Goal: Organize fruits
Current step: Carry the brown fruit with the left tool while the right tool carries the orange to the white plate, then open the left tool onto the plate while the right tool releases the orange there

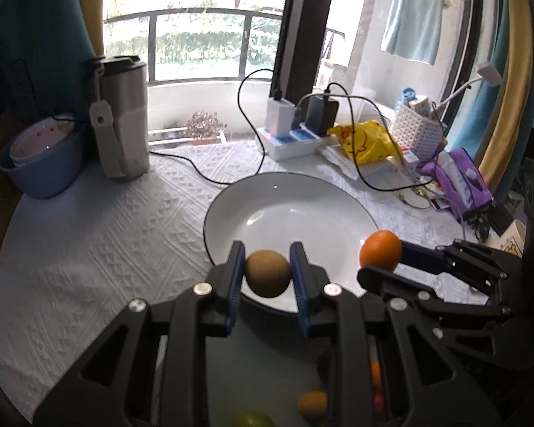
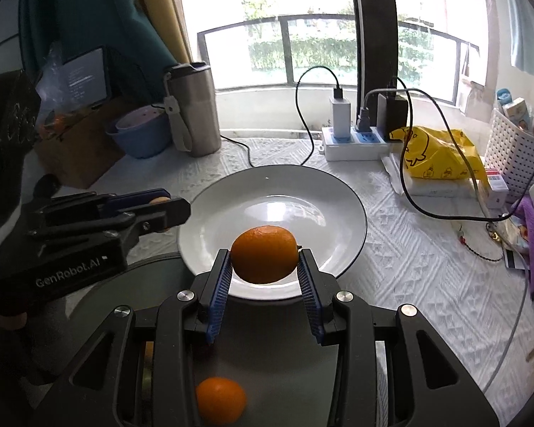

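Note:
My left gripper [image 1: 267, 274] is shut on a brown round fruit [image 1: 267, 273] and holds it over the near rim of a white plate [image 1: 284, 192]. My right gripper [image 2: 264, 267] is shut on an orange [image 2: 264, 254] above the near rim of the same plate [image 2: 267, 192]. The orange [image 1: 380, 249] and the right gripper show at the right of the left wrist view. The left gripper [image 2: 167, 210] shows at the left of the right wrist view. More fruit lies on a grey tray below: an orange [image 2: 220, 400], a small orange fruit [image 1: 312, 405] and a green one [image 1: 252, 420].
A steel tumbler [image 1: 122, 117] and a blue bowl [image 1: 39, 163] stand at the back left. A power strip [image 2: 356, 144] with chargers and trailing black cables, a yellow bag [image 2: 434, 158], a white basket [image 2: 512, 158] and a purple pouch [image 1: 459, 181] crowd the back right.

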